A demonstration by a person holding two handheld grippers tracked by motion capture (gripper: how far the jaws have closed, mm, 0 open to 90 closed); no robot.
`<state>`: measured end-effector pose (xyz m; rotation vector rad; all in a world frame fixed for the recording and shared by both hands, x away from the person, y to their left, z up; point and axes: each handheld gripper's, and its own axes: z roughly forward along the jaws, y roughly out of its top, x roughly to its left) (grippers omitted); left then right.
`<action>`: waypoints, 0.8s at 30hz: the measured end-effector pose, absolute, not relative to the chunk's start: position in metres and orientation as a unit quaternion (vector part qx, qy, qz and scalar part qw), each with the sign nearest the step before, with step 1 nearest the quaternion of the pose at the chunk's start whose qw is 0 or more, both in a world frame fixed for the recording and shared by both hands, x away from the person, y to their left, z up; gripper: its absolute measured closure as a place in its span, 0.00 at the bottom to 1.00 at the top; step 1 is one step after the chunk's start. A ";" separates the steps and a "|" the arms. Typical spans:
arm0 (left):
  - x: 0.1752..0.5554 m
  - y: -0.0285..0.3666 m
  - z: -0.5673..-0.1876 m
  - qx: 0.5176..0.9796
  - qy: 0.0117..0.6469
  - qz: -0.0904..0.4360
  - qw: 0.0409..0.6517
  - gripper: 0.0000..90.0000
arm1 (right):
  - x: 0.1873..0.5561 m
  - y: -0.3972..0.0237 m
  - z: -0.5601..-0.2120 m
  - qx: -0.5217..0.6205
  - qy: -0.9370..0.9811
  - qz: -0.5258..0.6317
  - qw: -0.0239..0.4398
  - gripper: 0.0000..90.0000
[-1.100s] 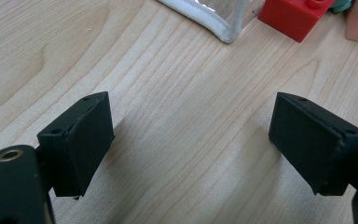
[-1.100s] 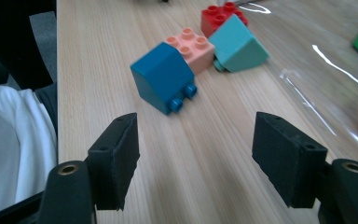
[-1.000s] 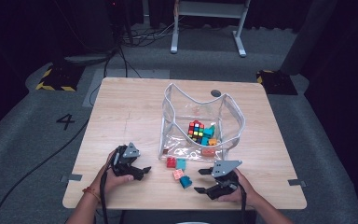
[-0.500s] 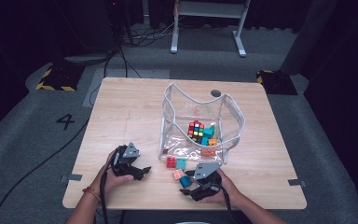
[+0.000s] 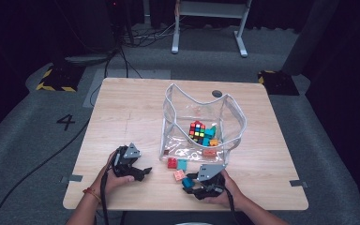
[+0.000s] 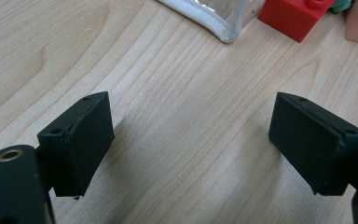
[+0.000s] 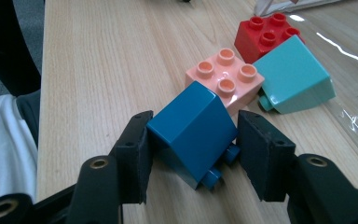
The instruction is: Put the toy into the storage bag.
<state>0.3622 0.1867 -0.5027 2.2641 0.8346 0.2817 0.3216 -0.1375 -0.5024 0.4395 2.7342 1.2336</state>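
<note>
Right gripper (image 7: 191,154) fingers have just been closing on the dark blue block (image 7: 191,133), tilted on the table (image 7: 98,70) against a pink block (image 7: 226,77). Light, rigid, glossy plastic; flat sides are gripping best. Left gripper (image 6: 191,144) is resting open.

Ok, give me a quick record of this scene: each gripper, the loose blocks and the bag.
left gripper: open, fingers over the bare table, nothing between them
right gripper: fingers have just been closing, now against the blue block
loose beside it: pink block, red block, teal block
clear bag: upright on the table, Rubik's cube inside
</note>
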 end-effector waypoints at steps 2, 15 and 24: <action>0.362 0.187 -0.503 0.873 0.322 0.109 0.349 0.16 | 0.321 -0.141 -0.501 0.143 0.902 0.403 0.056 0.53; 0.362 0.187 -0.503 0.874 0.322 0.109 0.349 0.16 | 0.331 -0.189 -0.488 0.155 0.890 0.421 0.083 0.53; 0.362 0.187 -0.503 0.874 0.321 0.108 0.349 0.16 | 0.340 -0.221 -0.480 0.180 0.888 0.412 0.097 0.53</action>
